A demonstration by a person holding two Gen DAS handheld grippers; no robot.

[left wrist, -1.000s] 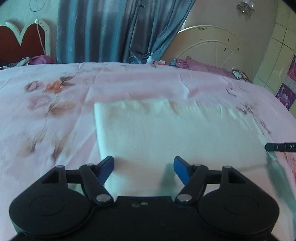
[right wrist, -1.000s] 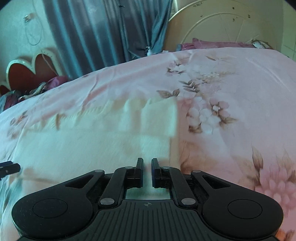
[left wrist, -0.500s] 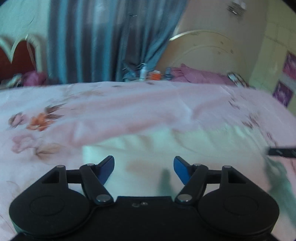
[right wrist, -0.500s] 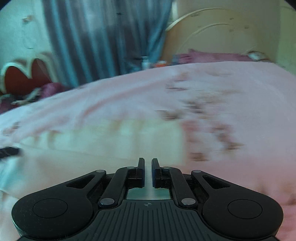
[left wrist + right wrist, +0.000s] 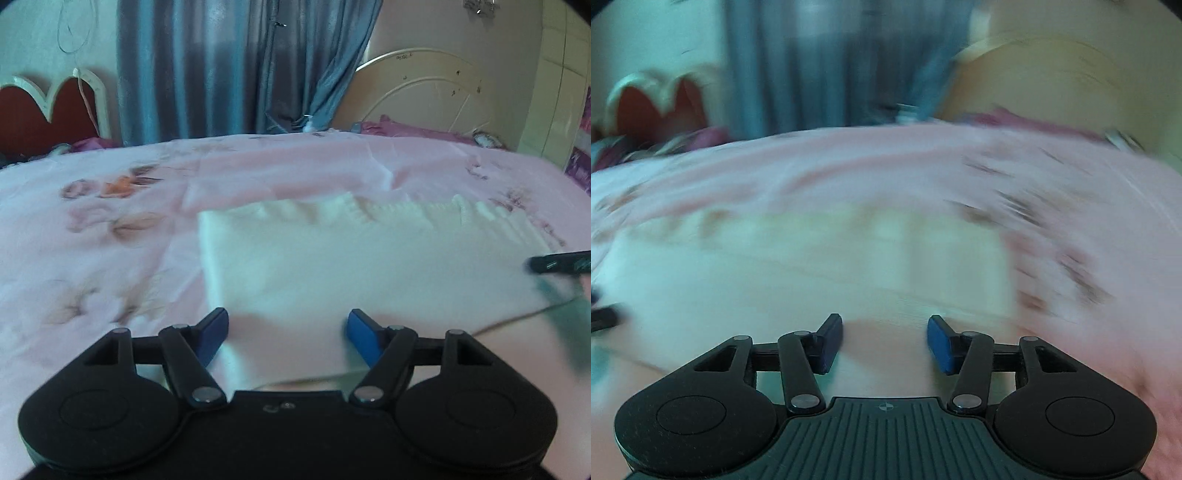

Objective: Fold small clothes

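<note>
1. The left claw is spread wide, pinching nothing; the near edge of the folded white cloth lies just ahead of it.
2. The right claw is opening, nothing between its pads; the cloth spreads ahead and to its left, blurred.
3. Around the cloth lies the pink floral bedsheet.
4. Farthest off hang blue curtains beside a cream headboard.

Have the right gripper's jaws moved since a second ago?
Yes. The right gripper was nearly shut on the white cloth's edge; its jaws are now opening outward from the fixed black body, and the pads press on nothing.
</note>
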